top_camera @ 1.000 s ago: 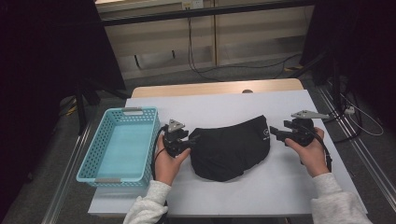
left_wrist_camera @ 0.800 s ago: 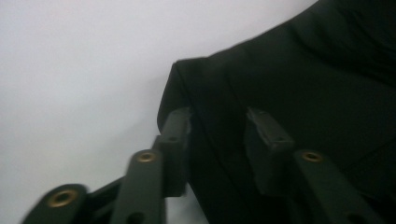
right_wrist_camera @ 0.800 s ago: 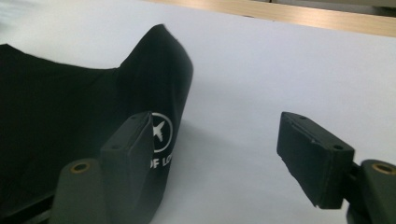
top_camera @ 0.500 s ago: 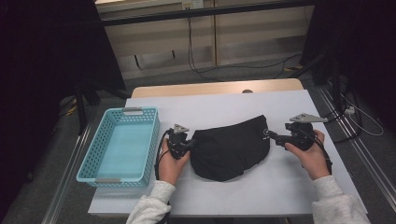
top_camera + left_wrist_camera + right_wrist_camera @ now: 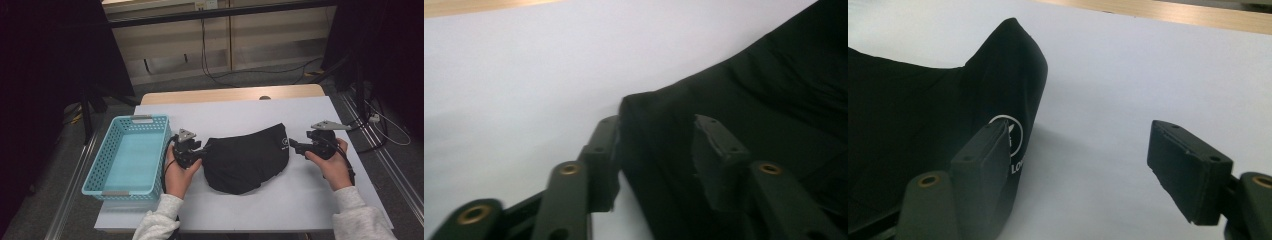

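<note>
On the worktop (image 5: pixel 240 112) a folded garment (image 5: pixel 247 157) is lying near the middle, with a basket (image 5: pixel 127 152) sitting well to its left, close to the worktop's left edge. The left gripper (image 5: pixel 199 151) is resting between the basket and the garment, its jaws straddling the garment's left corner (image 5: pixel 649 107). The right gripper (image 5: pixel 294 145) is sitting just beside the garment's right end, one jaw lying against the cloth and the other standing apart over bare worktop. Behind the worktop, cables (image 5: pixel 215 75) are trailing across the floor.

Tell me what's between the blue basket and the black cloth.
In the high view, the left gripper and its hand lie between the basket and the cloth.
</note>
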Available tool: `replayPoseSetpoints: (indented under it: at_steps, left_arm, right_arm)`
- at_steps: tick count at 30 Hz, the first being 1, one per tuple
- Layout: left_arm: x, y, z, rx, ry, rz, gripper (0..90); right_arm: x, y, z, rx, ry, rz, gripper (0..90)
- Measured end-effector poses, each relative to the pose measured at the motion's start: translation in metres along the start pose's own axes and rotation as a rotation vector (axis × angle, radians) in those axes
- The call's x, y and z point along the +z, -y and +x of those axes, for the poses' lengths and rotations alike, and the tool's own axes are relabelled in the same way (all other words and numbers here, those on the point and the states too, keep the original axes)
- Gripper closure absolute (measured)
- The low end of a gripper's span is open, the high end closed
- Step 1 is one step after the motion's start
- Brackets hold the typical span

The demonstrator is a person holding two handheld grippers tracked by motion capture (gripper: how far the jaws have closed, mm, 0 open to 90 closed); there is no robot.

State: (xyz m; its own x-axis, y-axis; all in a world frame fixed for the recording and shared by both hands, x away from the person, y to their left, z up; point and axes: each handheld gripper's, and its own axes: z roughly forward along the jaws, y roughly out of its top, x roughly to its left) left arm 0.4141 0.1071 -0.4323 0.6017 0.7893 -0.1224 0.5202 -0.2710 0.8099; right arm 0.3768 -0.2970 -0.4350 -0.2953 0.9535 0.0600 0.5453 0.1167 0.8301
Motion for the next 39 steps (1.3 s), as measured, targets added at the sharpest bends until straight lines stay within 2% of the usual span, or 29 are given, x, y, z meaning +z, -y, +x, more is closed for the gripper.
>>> replayPoseSetpoints:
  at_steps: [2,3,5,6,7,8,9,10,12,15,18,19,22,23,24,25,26,27,29,30,31,32,33,34,35,36,37,38,39]
  left_arm:
    - [0.003,0.001,-0.001,0.008,-0.012,0.006,51.6]
    - [0.011,0.005,-0.003,-0.004,-0.003,0.034,52.6]
    - [0.014,0.007,-0.004,0.002,0.000,0.049,56.1]
    - [0.019,0.010,-0.008,0.014,0.024,0.096,64.8]
    - [0.019,0.010,-0.008,0.014,0.024,0.096,71.3]
    - [0.021,0.011,-0.009,0.012,0.021,0.099,71.3]
    - [0.023,0.012,-0.010,0.021,0.020,0.120,83.8]
    - [0.024,0.014,-0.009,0.011,0.018,0.126,83.8]
    - [0.025,0.015,-0.008,0.000,0.021,0.131,89.8]
    - [0.022,0.012,-0.007,-0.012,0.021,0.138,90.0]
    - [0.015,0.008,-0.003,-0.023,0.019,0.122,90.0]
    - [0.009,0.006,-0.001,-0.023,0.014,0.101,90.0]
    - [0.006,0.005,0.000,-0.024,0.023,0.082,90.0]
    - [0.006,0.004,0.000,-0.013,0.014,0.061,88.6]
    - [0.006,0.004,-0.002,0.003,-0.003,0.052,81.0]
    - [0.009,0.004,-0.003,0.000,-0.012,0.042,67.0]
    - [0.009,0.004,-0.003,0.000,-0.012,0.042,57.7]
    - [0.010,0.005,-0.004,0.025,-0.019,0.057,57.7]
    - [0.013,0.007,-0.005,0.035,-0.019,0.073,57.1]
    - [0.014,0.008,-0.005,0.030,-0.021,0.076,49.0]
    - [0.015,0.008,-0.004,0.032,-0.034,0.072,48.0]
    - [0.015,0.008,-0.004,0.032,-0.034,0.072,46.1]
    - [0.013,0.007,-0.004,0.024,-0.035,0.063,44.6]
    - [0.013,0.007,-0.004,0.024,-0.035,0.063,44.5]
    - [0.012,0.007,-0.004,0.031,-0.039,0.063,44.0]
    - [0.012,0.008,-0.003,0.031,-0.044,0.057,43.5]
    - [0.012,0.008,-0.003,0.032,-0.044,0.060,42.5]
    - [0.013,0.009,-0.003,0.032,-0.042,0.069,42.4]
    - [0.013,0.009,-0.003,0.032,-0.042,0.069,42.3]
  right_arm:
    - [0.001,0.000,0.001,-0.007,0.001,0.006,24.2]
    - [0.002,0.001,0.003,-0.008,0.000,0.020,22.2]
    - [0.002,0.001,0.004,-0.011,-0.006,0.021,22.0]
    - [0.001,0.001,0.004,-0.010,0.001,0.018,21.9]
    - [0.001,0.001,0.004,-0.010,0.001,0.018,21.9]
    - [0.001,0.001,0.004,-0.011,0.008,0.018,21.9]
    - [0.000,0.001,0.002,0.000,0.005,0.010,21.8]
    - [0.000,0.001,0.002,0.000,0.005,0.010,21.8]
    - [-0.001,0.003,0.000,0.006,0.009,0.014,21.8]
    - [-0.001,0.003,0.000,0.008,0.007,0.016,21.9]
    - [-0.002,0.003,0.000,0.006,0.011,0.011,22.2]
    - [-0.002,0.003,-0.002,0.011,0.013,0.004,22.3]
    - [-0.002,0.003,-0.005,0.022,0.031,0.001,23.2]
    - [-0.001,0.003,-0.006,0.024,0.037,0.003,23.4]
    - [0.000,0.003,-0.007,0.027,0.043,0.005,23.6]
    - [0.002,0.003,-0.007,0.024,0.048,0.009,24.0]
    - [0.002,0.003,-0.007,0.024,0.048,0.009,24.0]
    - [0.004,0.004,-0.006,0.023,0.052,0.013,24.6]
    - [0.009,0.004,-0.002,0.028,0.034,0.017,25.6]
    - [0.016,0.003,0.008,-0.015,0.015,0.037,27.3]
    - [0.020,0.003,0.014,-0.036,0.004,0.043,28.7]
    - [0.020,0.003,0.014,-0.036,0.004,0.043,28.7]
    - [0.028,0.003,0.025,-0.072,-0.038,0.065,30.3]
    - [0.028,0.003,0.025,-0.072,-0.038,0.065,30.3]
    - [0.035,0.004,0.035,-0.120,-0.041,0.091,32.7]
    - [0.038,0.004,0.039,-0.142,-0.031,0.111,32.9]
    - [0.042,0.005,0.041,-0.133,-0.037,0.118,32.9]
    - [0.045,0.007,0.042,-0.116,-0.065,0.124,33.1]
    - [0.045,0.007,0.042,-0.116,-0.065,0.124,33.1]
